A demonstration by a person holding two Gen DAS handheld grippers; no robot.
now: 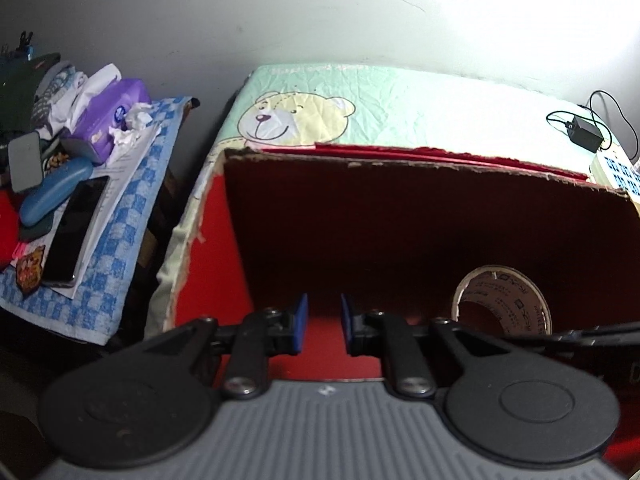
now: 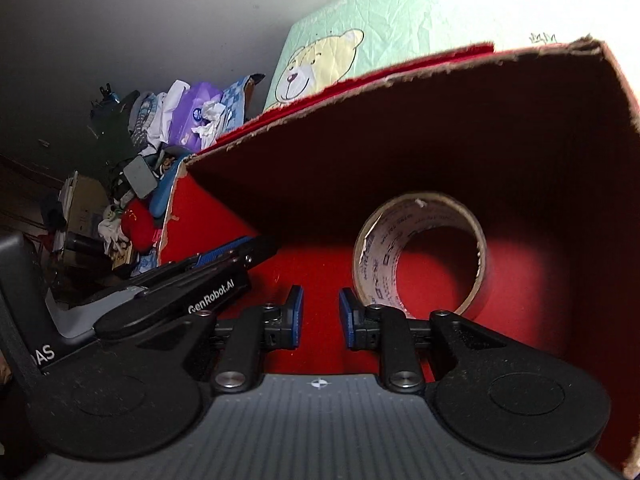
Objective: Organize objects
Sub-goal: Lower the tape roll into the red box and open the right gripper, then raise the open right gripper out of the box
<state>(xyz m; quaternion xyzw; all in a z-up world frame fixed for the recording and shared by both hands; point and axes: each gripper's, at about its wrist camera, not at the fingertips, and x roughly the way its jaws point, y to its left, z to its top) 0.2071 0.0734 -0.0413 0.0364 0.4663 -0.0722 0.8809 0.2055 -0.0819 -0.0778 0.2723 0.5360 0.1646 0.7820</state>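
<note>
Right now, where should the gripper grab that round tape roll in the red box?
Pinch the near wall of the clear tape roll, one finger inside its hole, one outside. Come down from above with the right gripper, since the red cardboard box walls block the sides.

- We see the box [image 1: 400,216] standing on the bed [image 1: 420,108], its open top facing us.
- In the box, the tape roll [image 2: 420,256] stands on edge, on the right.
- Left of the bed, a cloth [image 1: 132,184] carries a tissue pack [image 1: 108,120] at the far end and a phone [image 1: 76,228] nearer us.
- An adapter [image 1: 586,134] lies at the bed's far right, behind the box.
</note>
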